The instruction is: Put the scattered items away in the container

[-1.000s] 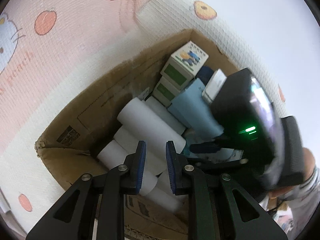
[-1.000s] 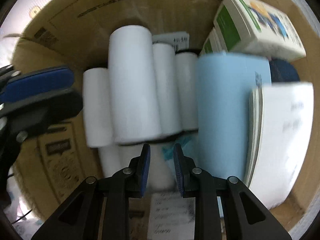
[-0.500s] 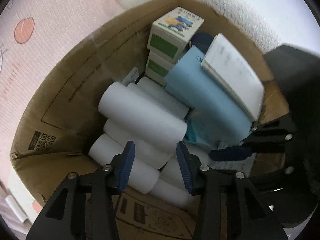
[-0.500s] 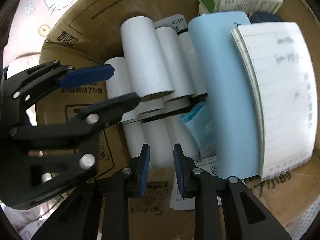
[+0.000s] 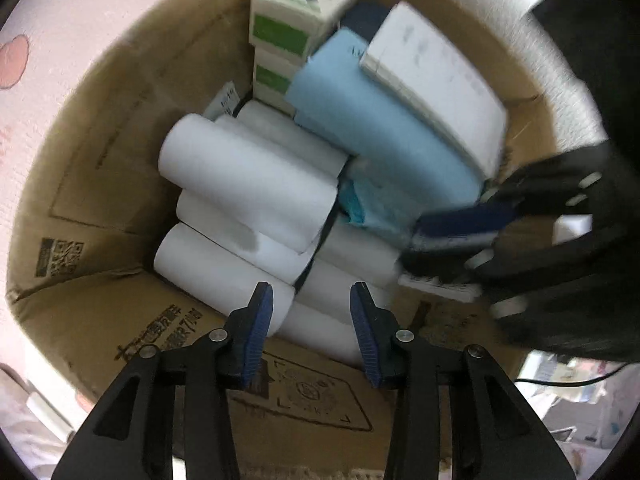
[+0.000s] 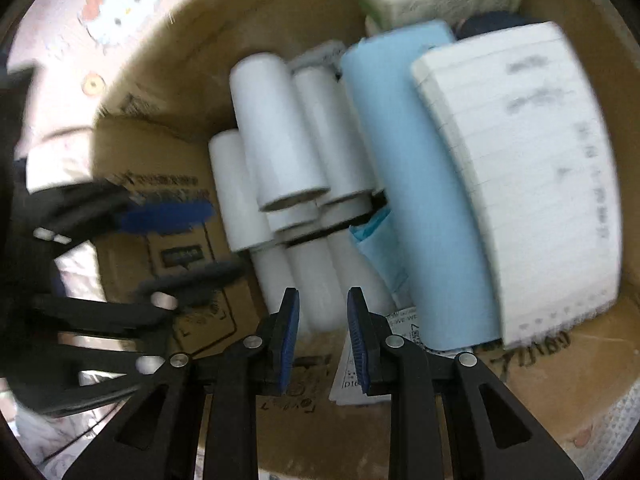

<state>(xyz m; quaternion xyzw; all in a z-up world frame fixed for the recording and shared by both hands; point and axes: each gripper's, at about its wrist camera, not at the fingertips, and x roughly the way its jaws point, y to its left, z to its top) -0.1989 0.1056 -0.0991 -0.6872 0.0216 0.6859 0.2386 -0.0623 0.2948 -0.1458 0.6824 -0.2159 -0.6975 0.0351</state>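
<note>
In the left wrist view the cardboard box fills the frame, its brown wall at the far left. Just inside lie the white paper rolls, stacked on their sides with long axes running from upper left to lower right. The left gripper hangs over their near ends, jaws parted about halfway with nothing between them. The nearest roll's end sits straight ahead and just below these jaws, so the left hand looks the nearer 1 for any nudge to the rolls; a grasp would, I judge, mean turning the jaws across a roll's length rather than along it.

Further right, 2 green-and-white cartons stand at the back, a light blue pack leans on the rolls, and a lined notepad rests on that pack. At the far right the right gripper is blurred; its own view shows the jaws nearly closed and empty, above the box floor beside a printed slip.
</note>
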